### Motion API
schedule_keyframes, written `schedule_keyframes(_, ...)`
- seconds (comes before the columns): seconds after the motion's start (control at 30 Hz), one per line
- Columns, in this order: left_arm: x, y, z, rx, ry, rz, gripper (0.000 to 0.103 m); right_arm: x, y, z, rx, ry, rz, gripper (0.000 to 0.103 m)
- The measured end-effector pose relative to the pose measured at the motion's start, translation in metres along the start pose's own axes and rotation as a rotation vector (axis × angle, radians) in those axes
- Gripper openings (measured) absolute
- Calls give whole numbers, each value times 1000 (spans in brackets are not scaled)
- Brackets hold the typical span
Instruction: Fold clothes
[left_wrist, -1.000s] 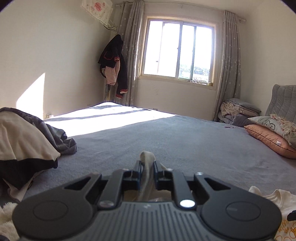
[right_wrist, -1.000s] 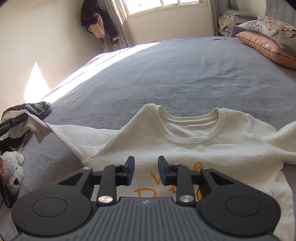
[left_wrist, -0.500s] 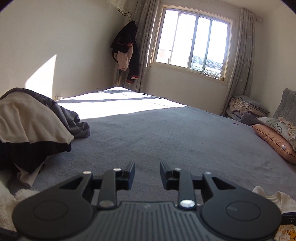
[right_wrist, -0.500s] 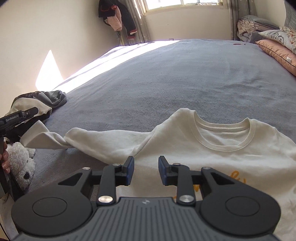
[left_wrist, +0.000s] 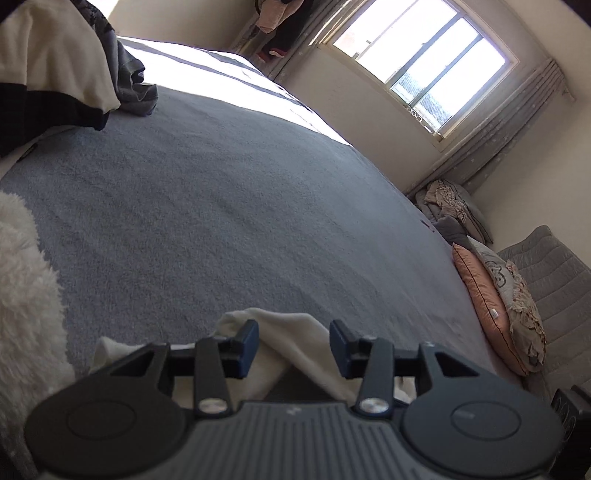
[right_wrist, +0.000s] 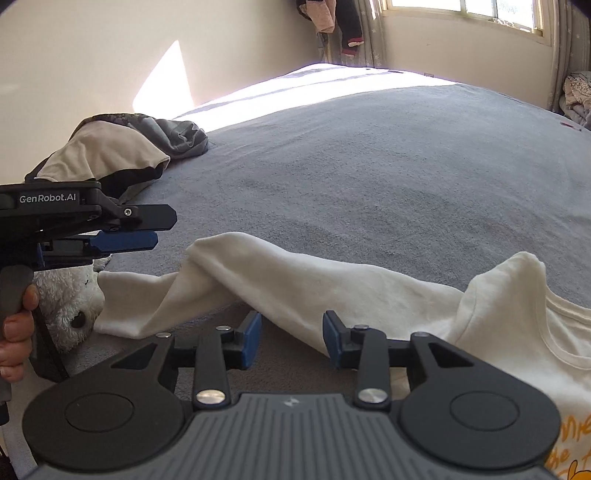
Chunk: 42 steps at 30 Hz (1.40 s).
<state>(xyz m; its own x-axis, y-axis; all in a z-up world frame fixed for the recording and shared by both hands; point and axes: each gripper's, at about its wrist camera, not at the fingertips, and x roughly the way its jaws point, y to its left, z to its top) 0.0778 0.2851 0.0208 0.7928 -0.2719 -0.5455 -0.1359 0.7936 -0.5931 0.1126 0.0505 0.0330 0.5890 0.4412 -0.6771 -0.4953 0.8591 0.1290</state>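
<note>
A cream long-sleeved shirt (right_wrist: 517, 332) with orange print lies on the grey bed (right_wrist: 369, 166). Its left sleeve (right_wrist: 258, 280) stretches out to the left, rumpled. My right gripper (right_wrist: 291, 338) is open and empty, just above the sleeve's near edge. My left gripper (left_wrist: 293, 347) is open and empty, hovering over the sleeve's end (left_wrist: 291, 332). In the right wrist view the left gripper (right_wrist: 155, 229) shows side on at the left, above the cuff.
A pile of dark and beige clothes (right_wrist: 122, 155) lies on the bed's left side. A white plush toy (right_wrist: 70, 306) sits by the cuff. Pillows (left_wrist: 495, 302) and a folded heap (left_wrist: 450, 206) are at the far right. Clothes (right_wrist: 332, 18) hang by the window.
My left gripper let go of the sleeve, opened wide and tilted down over it. The sleeve dropped onto the bed. My right gripper moved left toward the sleeve and opened wider.
</note>
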Motion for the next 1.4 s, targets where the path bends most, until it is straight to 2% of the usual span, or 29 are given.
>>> schedule_keyframes(0.2, 13, 10, -4, -87, 46, -20, 44, 27, 16, -4, -132, 1, -62, 40)
schedule_keyframes(0.27, 17, 14, -4, -119, 56, -21, 47, 34, 16, -6, -154, -6, -94, 37)
schedule_keyframes(0.3, 19, 16, -4, -134, 62, -23, 49, 35, 15, -7, -163, -4, -108, 28)
schedule_keyframes(0.33, 21, 17, -4, -148, 69, -27, 51, 37, 13, -8, -171, -2, -123, 6)
schedule_keyframes(0.37, 24, 18, -5, -167, 77, -33, 53, 37, 11, -9, -173, 2, -129, 0)
schedule_keyframes(0.47, 29, 22, -7, -224, 92, -44, 60, 26, 3, -10, -151, -3, -115, 0)
schedule_keyframes(0.63, 42, 24, -7, -280, 49, -40, 62, 5, -12, -17, -102, 10, -94, 0)
schedule_keyframes(0.7, 49, 29, -9, -327, 47, -35, 56, -5, -19, -20, -73, 9, -88, 2)
schedule_keyframes(0.77, 53, 30, -12, -348, 23, -20, 28, -15, -26, -23, -55, 4, -97, 5)
schedule_keyframes(0.8, 55, 30, -13, -359, 11, -13, 22, -21, -30, -24, -46, 1, -101, 5)
schedule_keyframes(0.83, 57, 31, -14, -369, 0, -6, 10, -26, -33, -25, -37, -2, -105, 5)
schedule_keyframes(0.87, 55, 28, -15, -365, -24, -19, 4, -31, -37, -26, -28, -5, -109, 5)
schedule_keyframes(0.9, 54, 25, -15, -361, -48, -33, 4, -36, -40, -27, -19, -8, -114, 5)
schedule_keyframes(0.97, 44, 10, -12, -273, -141, -147, 4, -47, -47, -30, -1, -14, -122, 5)
schedule_keyframes(1.07, 22, -17, -7, -69, -261, -329, 4, -62, -58, -33, 25, -23, -135, 6)
schedule_keyframes(1.17, 4, -32, -14, 84, -286, -355, 4, -75, -67, -36, 49, -30, -147, 6)
schedule_keyframes(1.3, 0, -19, -30, 41, -133, -210, 4, -78, -69, -34, 60, -35, -143, 7)
schedule_keyframes(1.4, -2, -2, -49, -27, 35, -120, 5, -78, -64, -32, 41, -39, -139, 8)
